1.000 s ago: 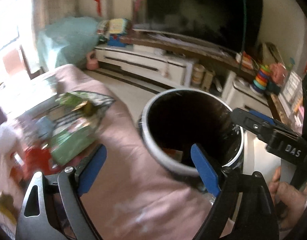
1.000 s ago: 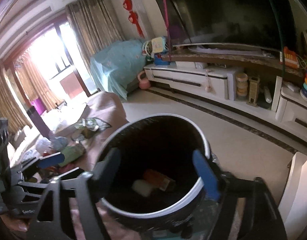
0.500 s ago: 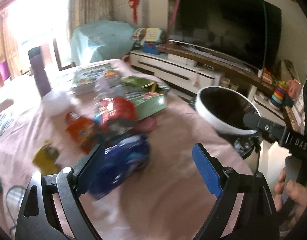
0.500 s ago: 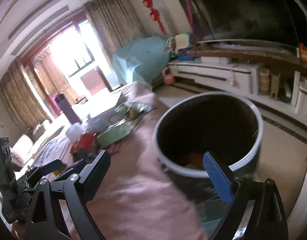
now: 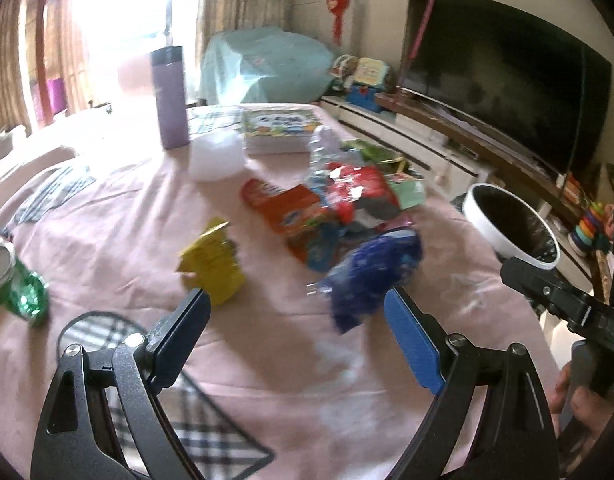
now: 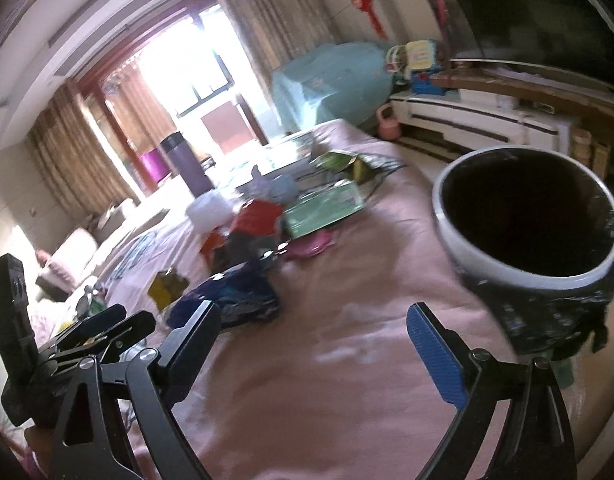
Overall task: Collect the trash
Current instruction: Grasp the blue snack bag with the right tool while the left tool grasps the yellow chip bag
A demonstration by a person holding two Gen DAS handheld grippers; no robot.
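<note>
Both grippers swung from trash bin (image 6: pixel 527 216) toward blue wrapper (image 5: pixel 373 276)

Left hand-held gripper (image 5: pixel 295 340) and right hand-held gripper (image 6: pixel 313 350), both wide apart, empty.

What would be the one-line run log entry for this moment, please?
left gripper: open, empty, over table | right gripper: open, empty | nearest trash: blue wrapper | trash bin: at table edge | phase: reaching for trash

Matt pink cloth (image 5: pixel 107 240) is covering the counter; crinkly glossy plastic wrappers (image 5: pixel 371 280) are lying on it; the bin's rim (image 6: pixel 507 268) is looking smooth, its black liner shiny.
</note>
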